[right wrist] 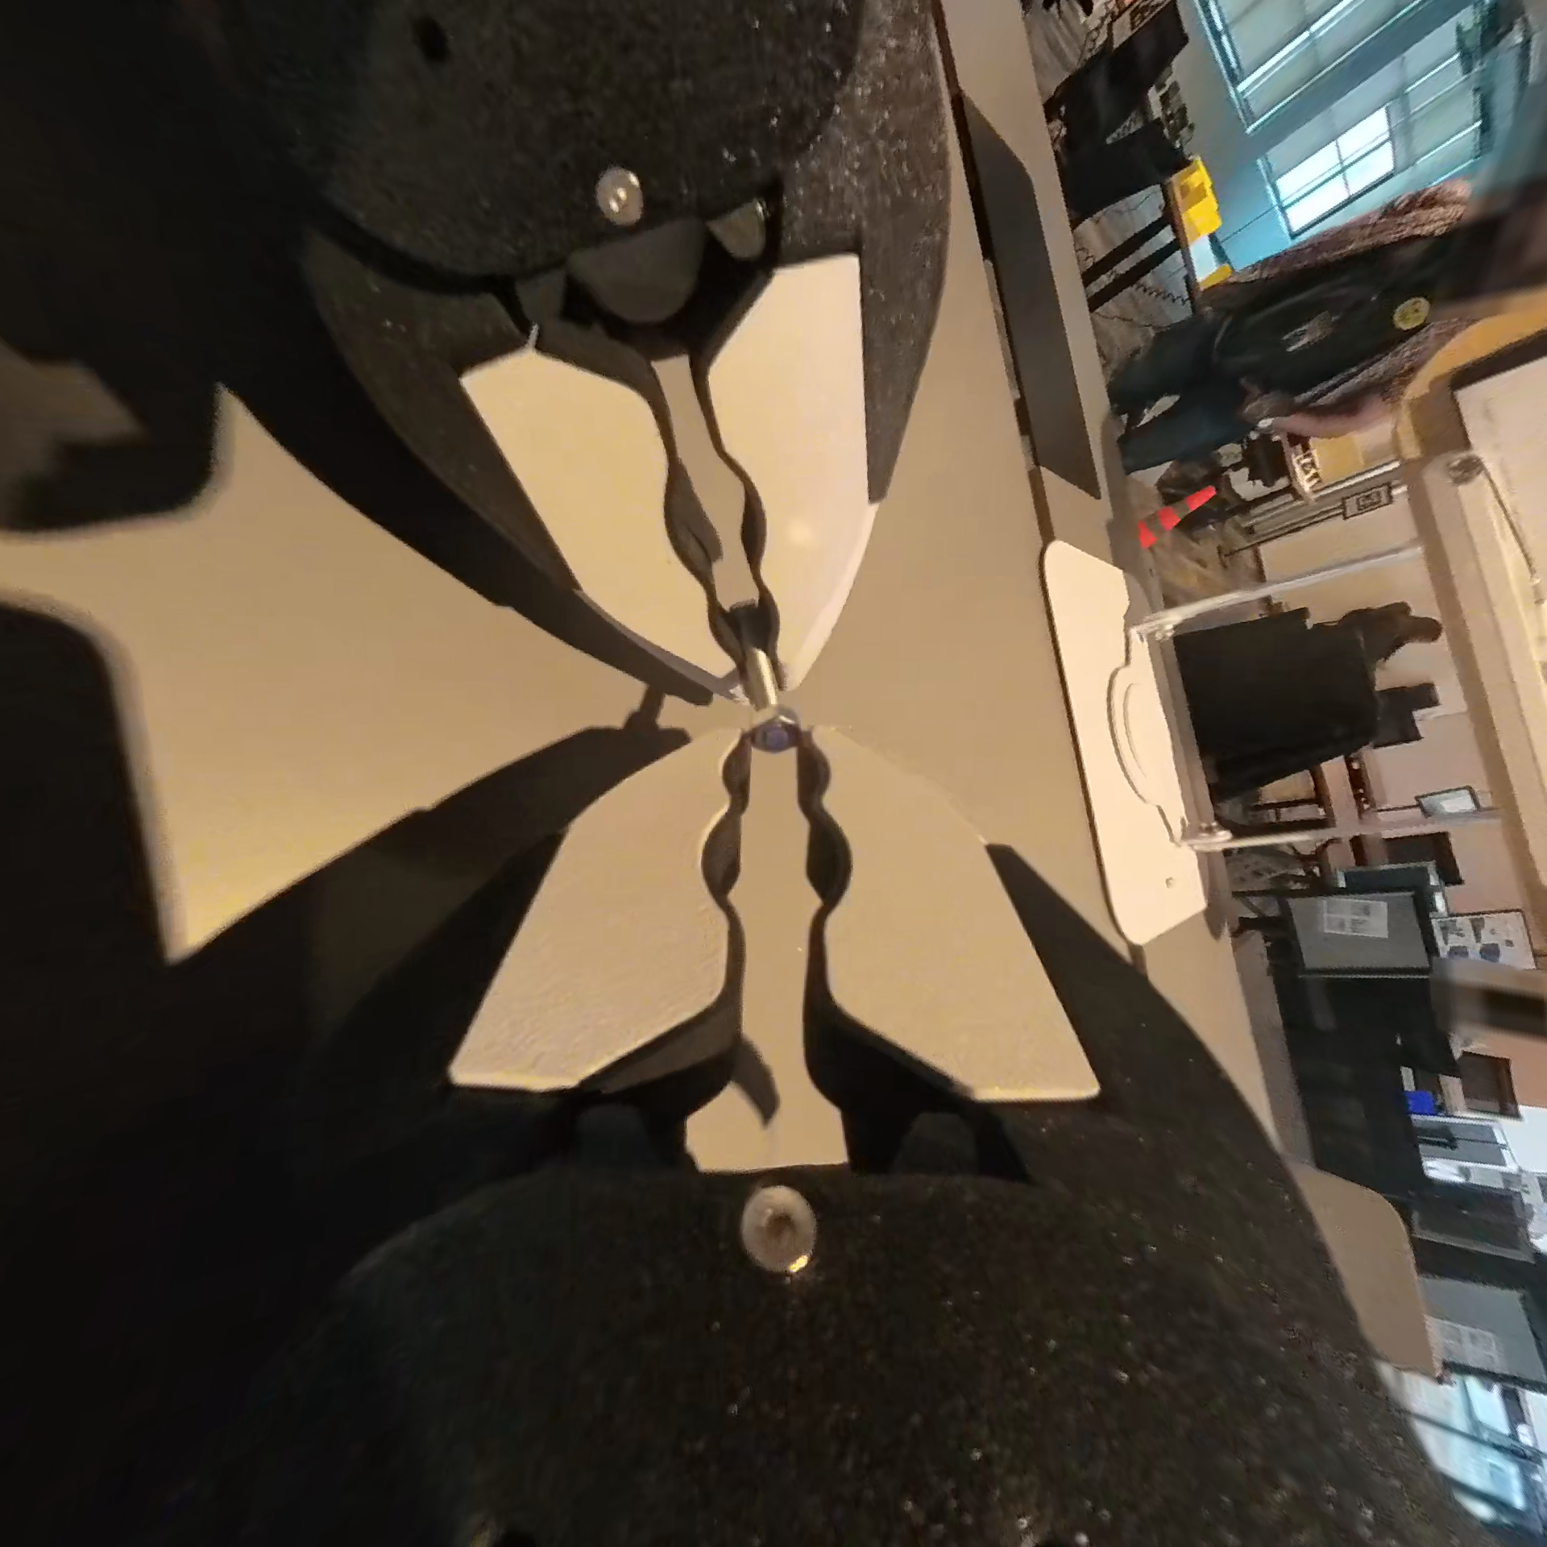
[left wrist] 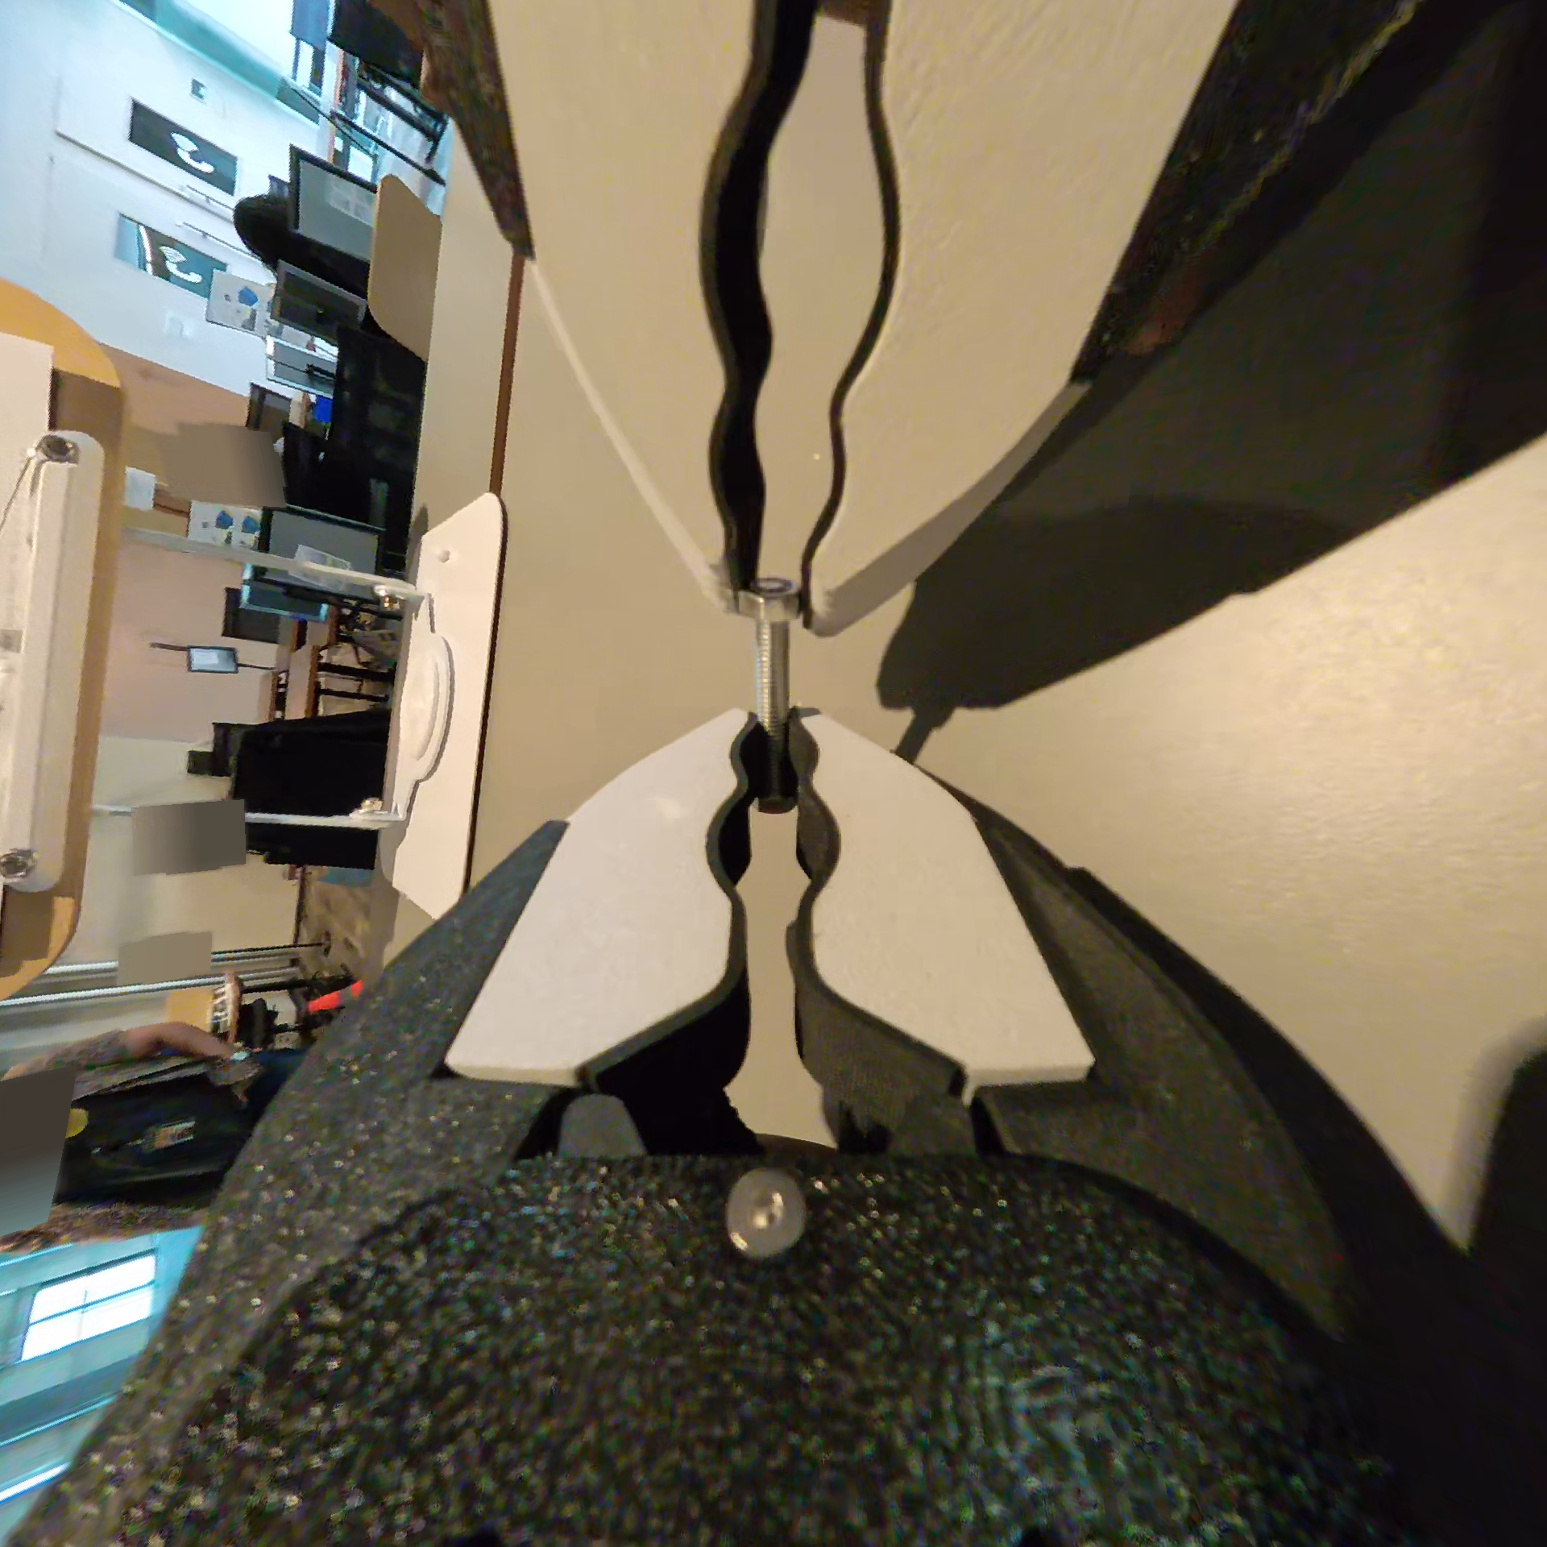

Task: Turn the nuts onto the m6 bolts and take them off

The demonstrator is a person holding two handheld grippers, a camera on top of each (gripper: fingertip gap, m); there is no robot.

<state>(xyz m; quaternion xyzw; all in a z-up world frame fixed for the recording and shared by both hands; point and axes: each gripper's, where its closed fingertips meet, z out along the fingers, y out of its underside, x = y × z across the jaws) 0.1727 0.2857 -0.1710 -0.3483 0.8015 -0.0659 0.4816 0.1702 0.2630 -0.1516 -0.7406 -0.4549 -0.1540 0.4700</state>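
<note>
In the left wrist view my left gripper (left wrist: pixel 774 737) is shut on the lower end of a silver threaded bolt (left wrist: pixel 772 674), which points straight away from it. The right gripper (left wrist: pixel 766 598) faces it from the top of the frame and is shut on a silver hex nut (left wrist: pixel 766 596) sitting at the bolt's far tip. In the right wrist view my right gripper (right wrist: pixel 774 741) pinches the nut (right wrist: pixel 774 737) at its fingertips. The left gripper (right wrist: pixel 749 661) comes in from the top left holding the bolt (right wrist: pixel 758 670). Both are held above a beige table (left wrist: pixel 1172 753).
A white plate with a raised round fitting and clear brackets (left wrist: pixel 439 711) stands at the table's far edge; it also shows in the right wrist view (right wrist: pixel 1122 737). A black cable tip (left wrist: pixel 917 737) lies on the table. Beyond the table edge are desks, monitors and a seated person (right wrist: pixel 1306 360). Both grippers' tips are close together, under 4 cm apart.
</note>
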